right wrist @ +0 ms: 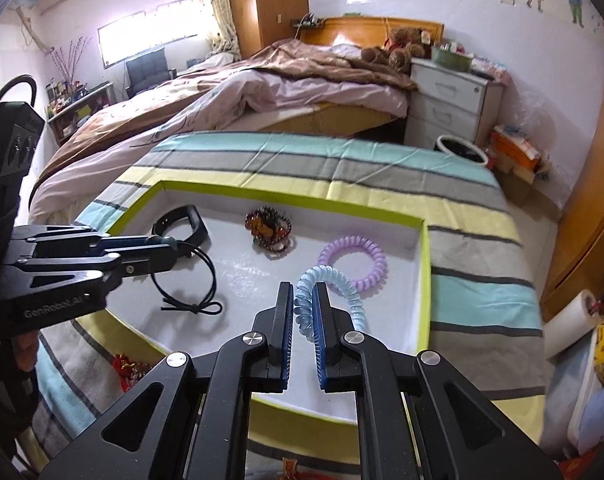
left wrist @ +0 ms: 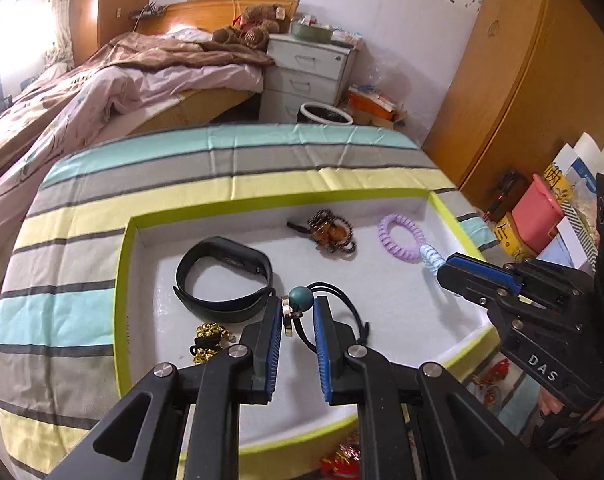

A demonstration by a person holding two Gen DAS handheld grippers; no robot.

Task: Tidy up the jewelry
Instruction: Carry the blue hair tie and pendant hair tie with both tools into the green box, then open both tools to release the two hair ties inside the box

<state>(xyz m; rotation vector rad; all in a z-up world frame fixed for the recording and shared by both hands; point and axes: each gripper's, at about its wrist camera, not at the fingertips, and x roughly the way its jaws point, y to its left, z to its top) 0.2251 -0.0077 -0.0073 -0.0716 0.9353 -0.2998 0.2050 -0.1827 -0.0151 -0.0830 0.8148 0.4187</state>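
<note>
A white tray with a lime rim (left wrist: 122, 264) (right wrist: 425, 280) lies on a striped cloth. My left gripper (left wrist: 297, 306) (right wrist: 169, 246) is shut on a black cord hair tie with a teal bead (left wrist: 301, 297), its loop and knot (right wrist: 189, 307) hanging over the tray floor. My right gripper (right wrist: 304, 292) (left wrist: 442, 270) is shut on a pale blue spiral hair tie (right wrist: 334, 284) (left wrist: 430, 258) just above the tray's right side. A purple spiral hair tie (left wrist: 398, 236) (right wrist: 354, 260), a black wristband (left wrist: 221, 276) (right wrist: 181, 220) and a brown beaded bracelet (left wrist: 330, 232) (right wrist: 267, 228) lie in the tray.
A gold and black trinket (left wrist: 207, 342) lies in the tray's near left corner. Red ornaments (right wrist: 131, 366) (left wrist: 342, 460) lie on the cloth outside the tray's near rim. A bed, white drawers and a bin stand beyond the table; boxes stand at the right.
</note>
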